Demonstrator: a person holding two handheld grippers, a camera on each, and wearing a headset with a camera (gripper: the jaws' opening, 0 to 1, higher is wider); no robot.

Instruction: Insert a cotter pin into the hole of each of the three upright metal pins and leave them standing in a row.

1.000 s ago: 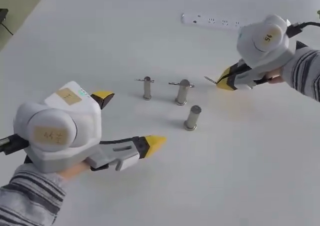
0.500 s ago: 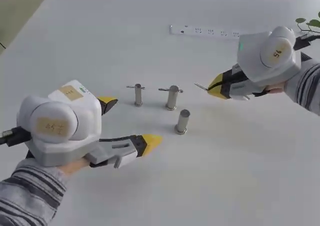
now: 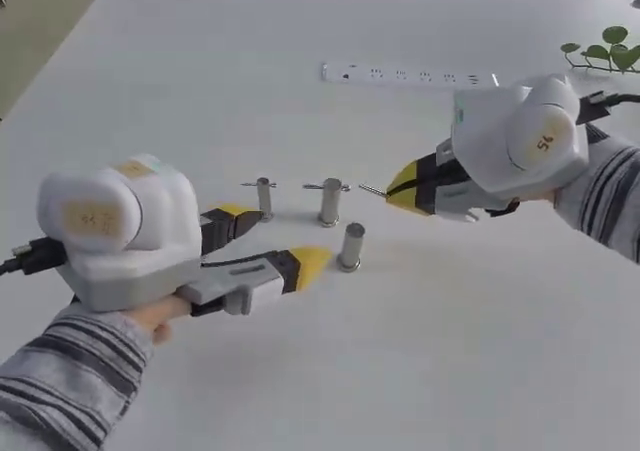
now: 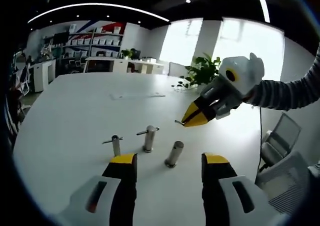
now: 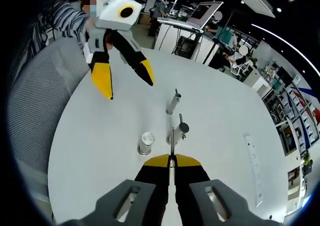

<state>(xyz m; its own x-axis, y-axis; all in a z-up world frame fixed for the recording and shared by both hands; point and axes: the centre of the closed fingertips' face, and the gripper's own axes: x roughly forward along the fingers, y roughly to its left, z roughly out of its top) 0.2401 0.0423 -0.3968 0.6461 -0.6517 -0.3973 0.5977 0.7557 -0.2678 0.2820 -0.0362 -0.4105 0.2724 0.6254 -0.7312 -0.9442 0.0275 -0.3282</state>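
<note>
White table (image 3: 300,371), power strip (image 3: 410,74) at far side. Right gripper (image 3: 393,193) has jaws pressed together on cotter (image 3: 373,189). Cotter lies level along jaws, tip toward pins. Bare pin (image 3: 350,246) stands upright, below-left of that tip in head view and nearer person. Hole too small to see. Left pin (image 3: 264,197) and middle pin (image 3: 329,201) already cross-pinned. Left gripper (image 3: 285,237) spread, empty, one tip just beside bare pin. Right sticker (image 3: 543,143) reads roughly "56"; left sticker (image 3: 95,218) blurred.

Lighting: bright, even, from overhead. Ceiling strip light (image 4: 100,4) and windows (image 4: 225,40) blown out in the left gripper view. Shadows: faint and soft beside the upright metal pins (image 3: 330,202) on the white tabletop (image 3: 250,31). Head view slightly soft. Both gripper views bend strongly at the edges.
</note>
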